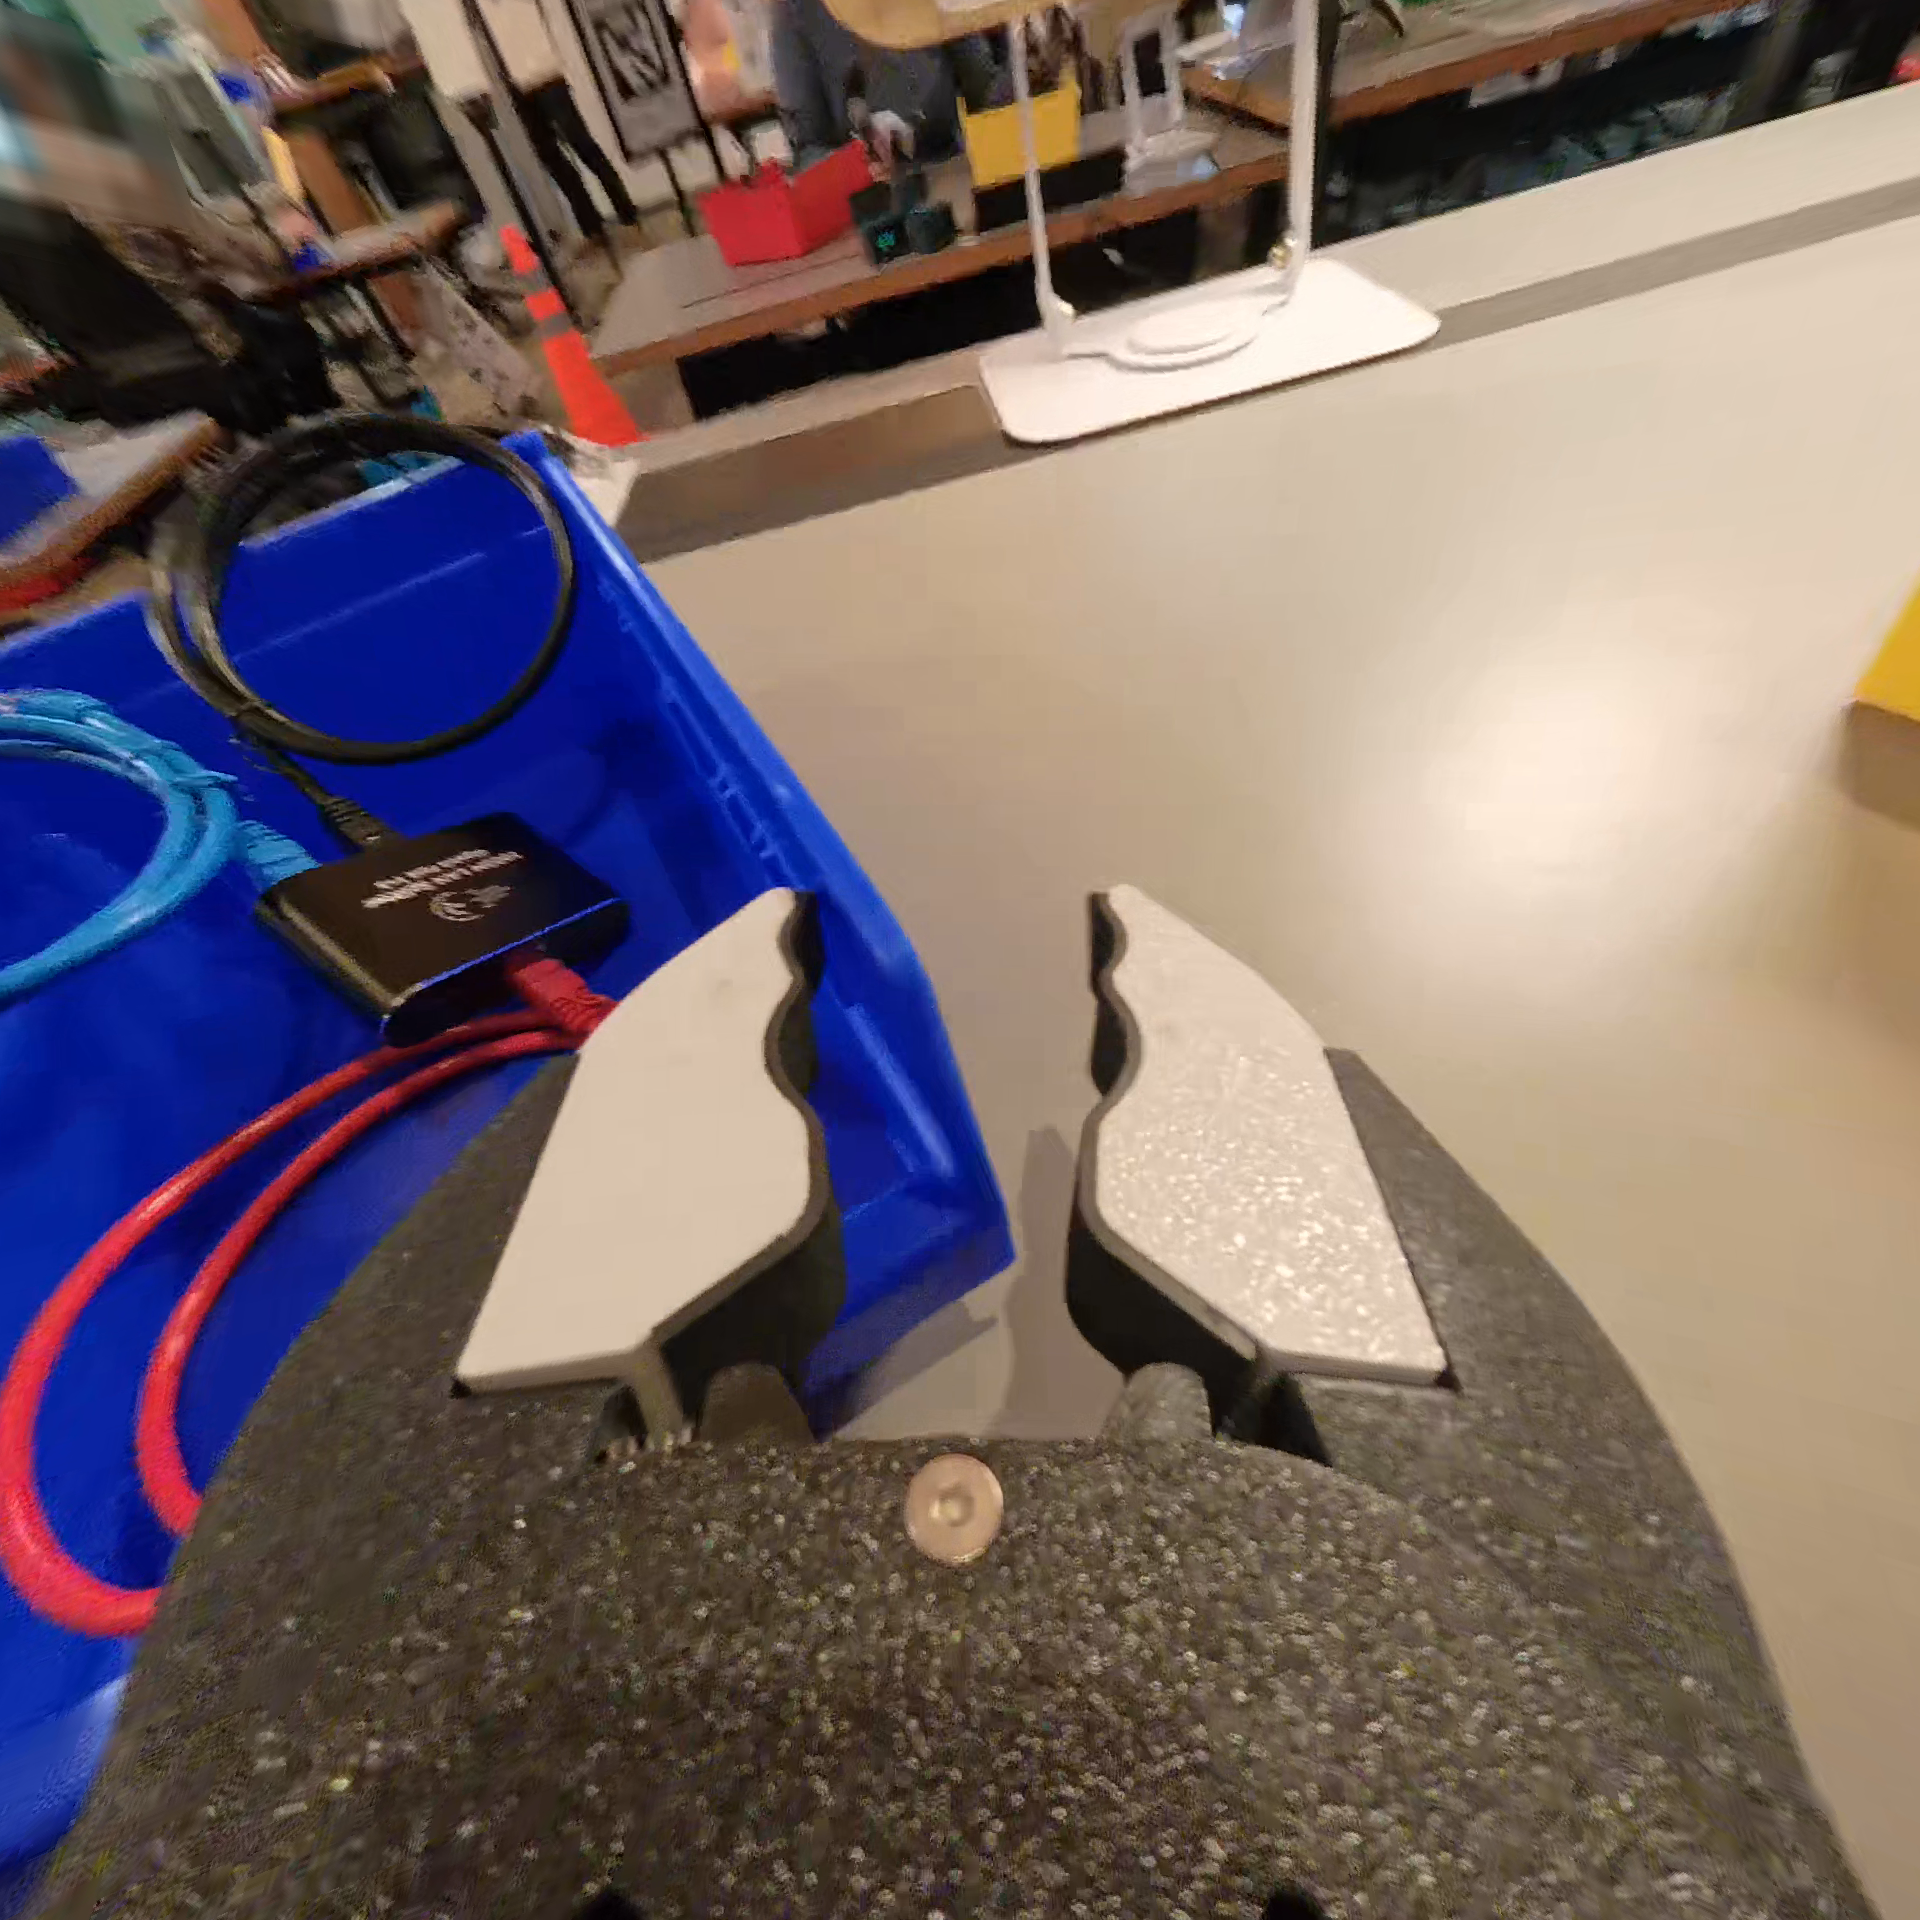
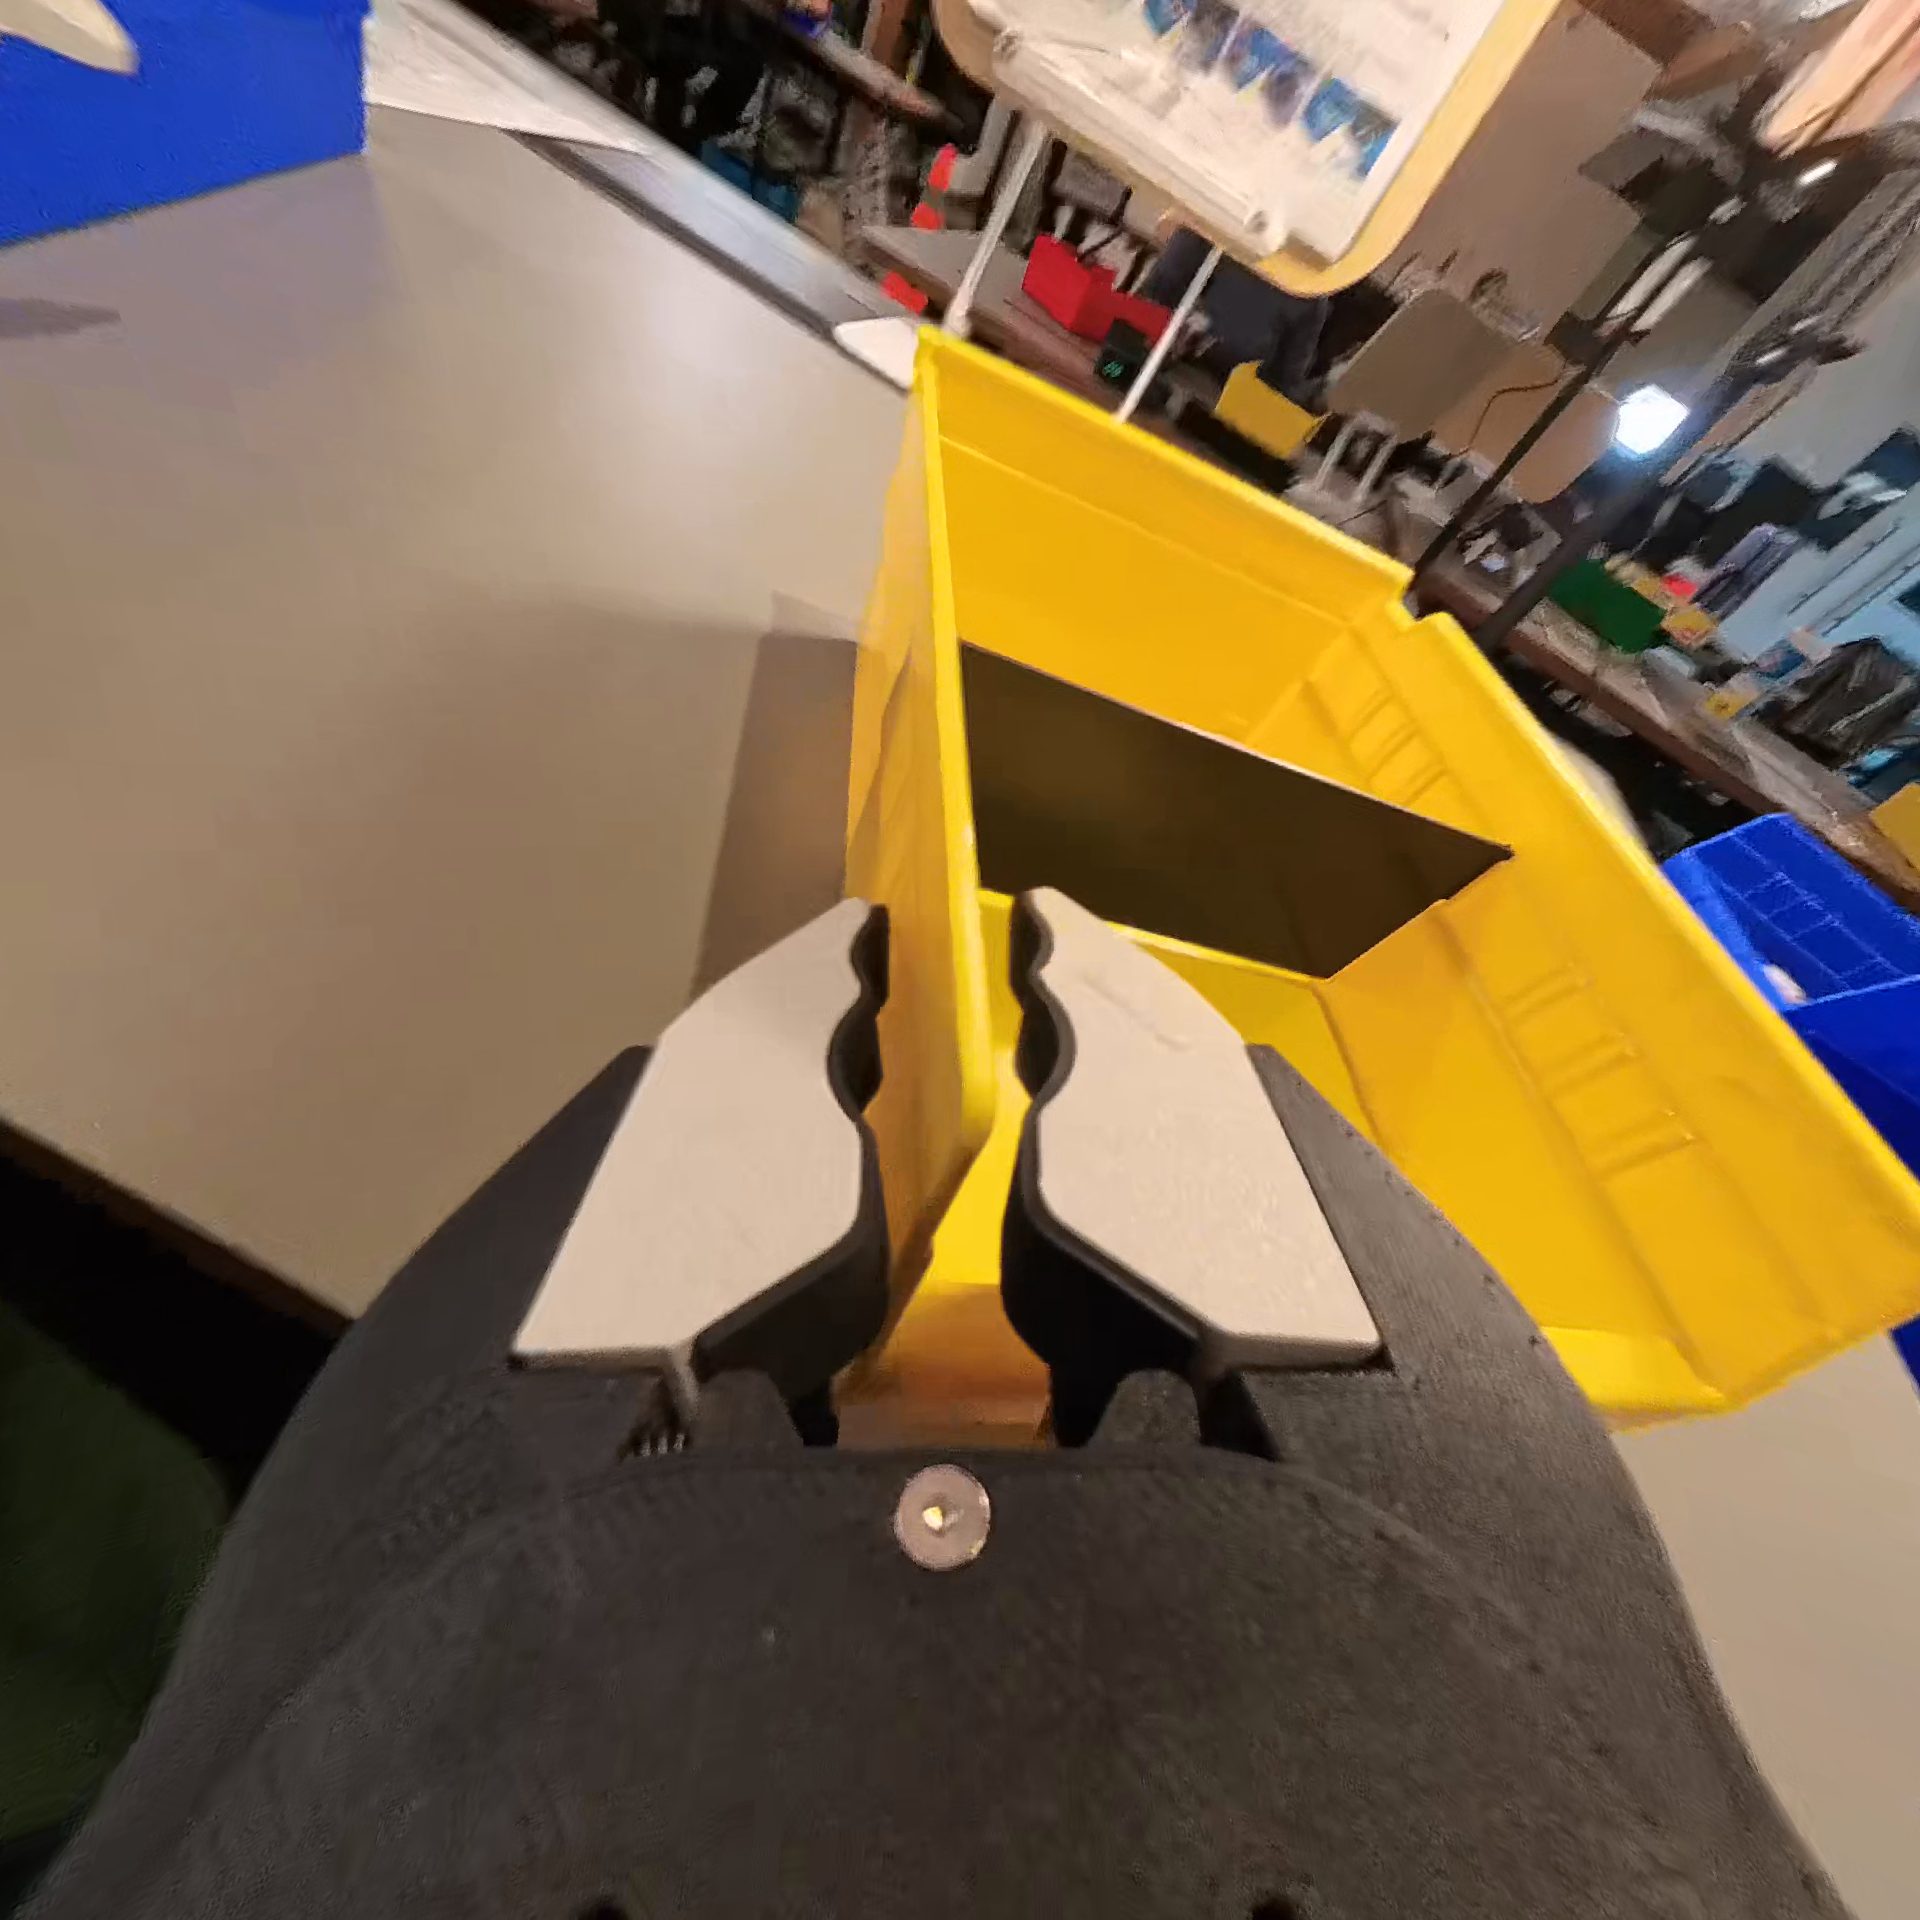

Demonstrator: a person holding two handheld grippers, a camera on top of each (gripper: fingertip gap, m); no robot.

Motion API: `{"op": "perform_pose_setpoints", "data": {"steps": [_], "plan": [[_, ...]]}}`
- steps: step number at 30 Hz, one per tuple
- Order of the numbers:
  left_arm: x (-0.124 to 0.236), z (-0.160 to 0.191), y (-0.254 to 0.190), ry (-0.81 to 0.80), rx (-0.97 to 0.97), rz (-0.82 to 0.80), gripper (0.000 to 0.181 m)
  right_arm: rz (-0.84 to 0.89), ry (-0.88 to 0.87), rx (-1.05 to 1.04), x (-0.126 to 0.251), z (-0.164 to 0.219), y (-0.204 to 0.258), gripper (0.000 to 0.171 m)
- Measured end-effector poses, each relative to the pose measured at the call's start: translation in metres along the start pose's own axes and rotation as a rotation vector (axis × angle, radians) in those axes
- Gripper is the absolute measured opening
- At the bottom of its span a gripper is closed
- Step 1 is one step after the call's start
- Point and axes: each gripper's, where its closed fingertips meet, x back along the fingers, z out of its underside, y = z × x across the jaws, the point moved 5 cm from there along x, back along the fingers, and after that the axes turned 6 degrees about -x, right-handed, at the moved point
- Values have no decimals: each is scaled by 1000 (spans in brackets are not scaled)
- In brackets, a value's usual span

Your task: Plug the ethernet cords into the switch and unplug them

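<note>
A black switch (image 1: 447, 914) lies inside a blue bin (image 1: 727, 831) at the left of the left wrist view. A red ethernet cord (image 1: 208, 1195) is plugged into its near end and loops toward me. A light blue cord (image 1: 177, 831) meets its far side, and a black cable (image 1: 540, 582) coils up from it. My left gripper (image 1: 951, 925) is open and empty, with its jaws either side of the bin's right wall. My right gripper (image 2: 948, 914) is shut on the left wall of a yellow bin (image 2: 1455, 1039).
The yellow bin holds a black divider panel (image 2: 1195, 831) and nothing else that I can see. A white stand base (image 1: 1205, 353) sits at the grey table's far edge. Another blue bin (image 2: 1808, 935) stands right of the yellow one. Cluttered benches lie beyond. Left tips to right tips: about 35 centimetres. My right tips are about 50 centimetres from the black switch (image 1: 447, 914), my left tips only 12 centimetres.
</note>
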Motion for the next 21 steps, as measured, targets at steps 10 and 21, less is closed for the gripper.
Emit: {"op": "perform_pose_setpoints", "data": {"steps": [10,21], "plan": [[47,27,34,-58,-70,-157,7,67,-29,32,-7,-1,-4,11],[95,55,66,-80,-14,-143,5,141,-1,31,-2,5,-18,9]]}}
